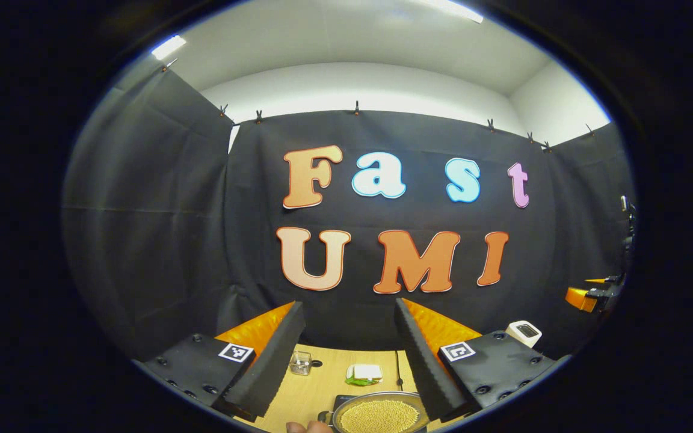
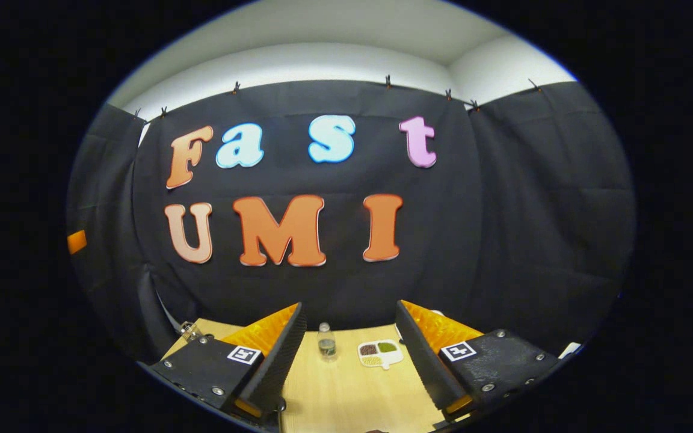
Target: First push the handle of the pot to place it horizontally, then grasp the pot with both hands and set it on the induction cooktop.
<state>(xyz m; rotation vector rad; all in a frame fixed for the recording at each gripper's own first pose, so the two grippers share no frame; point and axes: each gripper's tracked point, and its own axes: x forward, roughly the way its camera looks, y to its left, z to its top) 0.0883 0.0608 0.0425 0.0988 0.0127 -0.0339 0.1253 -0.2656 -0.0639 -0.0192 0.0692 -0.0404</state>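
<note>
Left hand-held gripper [image 1: 349,352] (jaws apart) hovers above pot [image 1: 379,415] — no contact.

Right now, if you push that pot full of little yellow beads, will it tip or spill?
Probably not tip: the pot looks wide and low on the wooden table. It likely feels heavy for its size, filled nearly to the rim with yellow grains. A fast shove might spill some, as no lid shows.
</note>
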